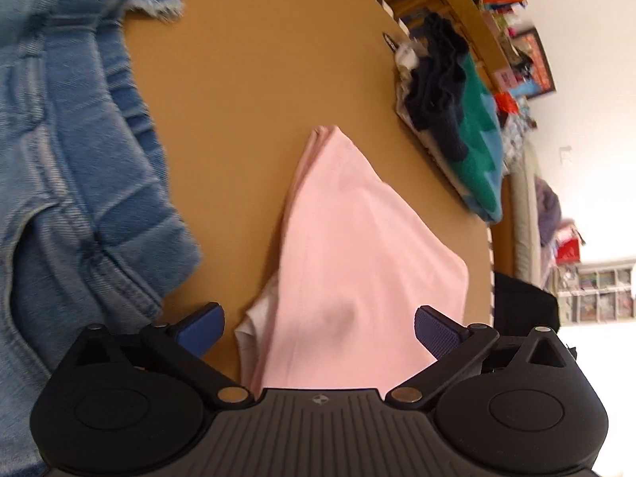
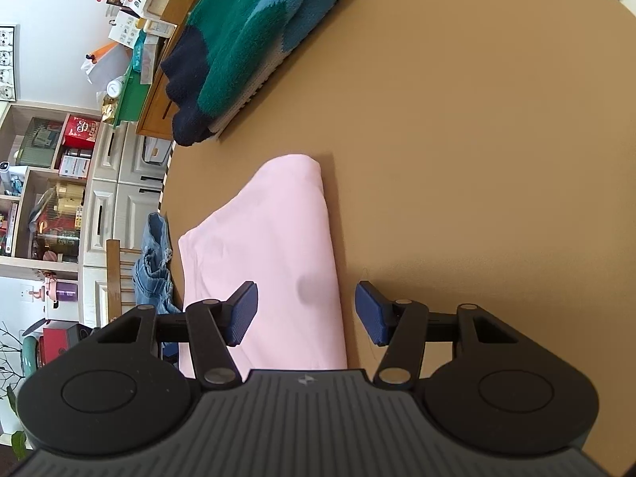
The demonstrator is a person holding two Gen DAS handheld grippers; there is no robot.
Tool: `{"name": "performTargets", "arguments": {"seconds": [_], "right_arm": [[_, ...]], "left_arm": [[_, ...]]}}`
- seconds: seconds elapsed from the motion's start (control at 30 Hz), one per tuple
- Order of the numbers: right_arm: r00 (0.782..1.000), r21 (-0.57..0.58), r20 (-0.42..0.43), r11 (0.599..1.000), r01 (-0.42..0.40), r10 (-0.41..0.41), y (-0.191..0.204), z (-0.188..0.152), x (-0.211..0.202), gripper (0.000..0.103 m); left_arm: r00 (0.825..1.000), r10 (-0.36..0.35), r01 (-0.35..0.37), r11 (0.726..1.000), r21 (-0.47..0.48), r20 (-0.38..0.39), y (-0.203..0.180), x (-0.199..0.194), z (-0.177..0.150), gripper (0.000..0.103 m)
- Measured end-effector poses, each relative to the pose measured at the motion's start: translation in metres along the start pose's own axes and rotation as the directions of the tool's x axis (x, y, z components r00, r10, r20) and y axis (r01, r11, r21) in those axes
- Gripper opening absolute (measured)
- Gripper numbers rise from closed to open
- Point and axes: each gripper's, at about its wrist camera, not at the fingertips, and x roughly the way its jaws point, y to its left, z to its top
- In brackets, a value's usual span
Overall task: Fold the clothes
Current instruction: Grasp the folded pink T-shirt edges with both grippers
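Note:
A folded pink garment lies on the brown table, one corner pointing away from me. My left gripper hovers over its near end, jaws wide open, blue pads clear of the cloth on both sides. In the right wrist view the same pink garment runs lengthwise under my right gripper. That gripper is open, one pad over the cloth and the other beyond its right edge above the bare table. Neither gripper holds anything.
A blue denim garment with a frayed hem is spread at the left. A stack of folded clothes topped by a teal and navy knit sits at the table's far edge. Denim hangs by a wooden chair; shelves and cupboards stand behind.

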Motion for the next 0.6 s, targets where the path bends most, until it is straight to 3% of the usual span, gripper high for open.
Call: {"name": "performTargets", "arguments": {"seconds": [0.4,0.5,0.6], "right_arm": [[0.999,-0.103,0.011,0.993,0.053,-0.052,0.02,0.0,0.006,0.056],[0.998,-0.101,0.009,0.993,0.059,-0.058,0.021,0.0,0.007,0.056],[0.999,-0.077,0.01,0.996,0.054,-0.053,0.019,0.001,0.005,0.056]], "left_arm": [[0.997,0.036,-0.031,0.997,0.073,-0.069,-0.012,0.005,0.005,0.102],[0.995,0.078,-0.068,0.988,0.135,-0.066,-0.02,0.005,0.003,0.09],[0.996,0.073,-0.063,0.985,0.158,-0.059,-0.018,0.003,0.003,0.089]]}}
